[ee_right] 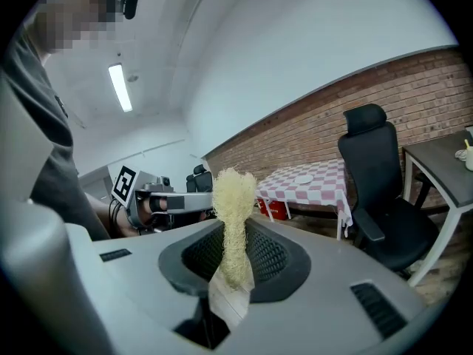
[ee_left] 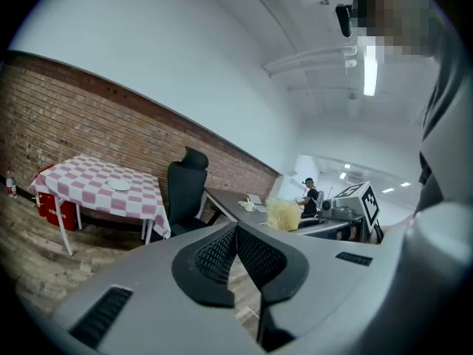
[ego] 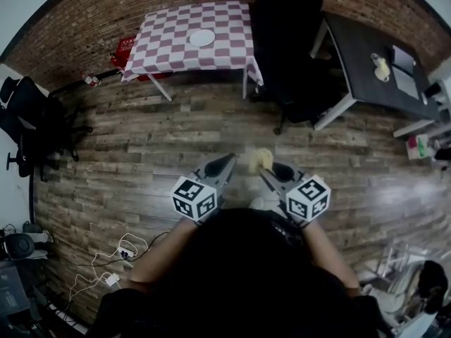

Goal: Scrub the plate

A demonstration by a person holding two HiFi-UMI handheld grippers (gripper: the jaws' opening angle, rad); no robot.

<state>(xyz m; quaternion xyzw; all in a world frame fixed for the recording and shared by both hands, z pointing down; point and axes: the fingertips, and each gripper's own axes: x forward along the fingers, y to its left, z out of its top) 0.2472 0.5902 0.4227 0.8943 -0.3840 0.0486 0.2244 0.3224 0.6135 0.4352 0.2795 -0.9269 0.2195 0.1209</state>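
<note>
A white plate (ego: 201, 37) lies on the checkered table (ego: 232, 48) far across the room; it also shows small in the left gripper view as the plate (ee_left: 120, 186) and in the right gripper view as the plate (ee_right: 303, 180). My right gripper (ee_right: 235, 254) is shut on a pale yellow fibrous scrubber (ee_right: 235, 198), which sticks up between its jaws and is seen as the scrubber (ego: 263, 160) in the head view. My left gripper (ee_left: 236, 246) is shut with nothing in it. Both grippers, left gripper (ego: 229, 166) and right gripper (ego: 268, 171), are held close to my body above the wooden floor.
A black office chair (ego: 289, 48) stands beside the checkered table. A dark desk (ego: 373, 62) with a cup and papers is at the right. A red crate (ego: 125, 48) sits by the table's left. Cables and a power strip (ego: 113, 259) lie on the floor at the left.
</note>
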